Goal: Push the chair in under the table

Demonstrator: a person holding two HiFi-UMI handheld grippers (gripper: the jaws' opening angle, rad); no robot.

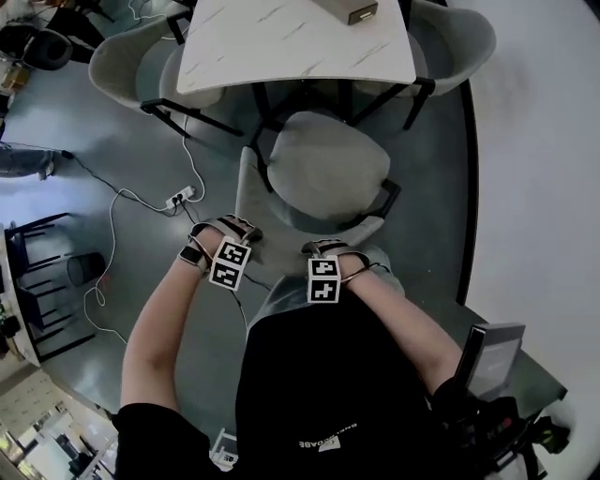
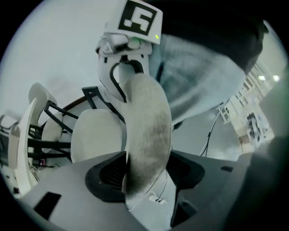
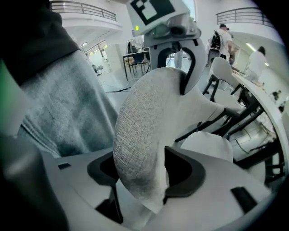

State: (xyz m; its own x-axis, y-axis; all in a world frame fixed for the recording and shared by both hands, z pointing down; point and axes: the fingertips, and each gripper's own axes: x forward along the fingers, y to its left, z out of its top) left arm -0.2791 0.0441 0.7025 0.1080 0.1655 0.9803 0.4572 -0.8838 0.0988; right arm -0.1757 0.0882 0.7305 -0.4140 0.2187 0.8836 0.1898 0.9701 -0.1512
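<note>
A grey upholstered chair (image 1: 328,169) with black legs stands pulled out from the white marble-look table (image 1: 291,42); its seat front lies under the table's near edge. Its curved backrest (image 1: 246,192) faces me. My left gripper (image 1: 239,228) sits over the backrest's left end. There the fabric edge (image 2: 144,126) fills the gap between the jaws and both pads press on it. My right gripper (image 1: 330,249) straddles the right part of the backrest (image 3: 149,117). The cloth touches its left pad, and a thin gap shows at the other pad.
Two more grey chairs (image 1: 131,56) (image 1: 464,37) are tucked at the table's left and right sides. A dark box (image 1: 362,12) lies on the tabletop. A power strip with white cables (image 1: 180,198) lies on the floor to the left, near black furniture frames (image 1: 37,272).
</note>
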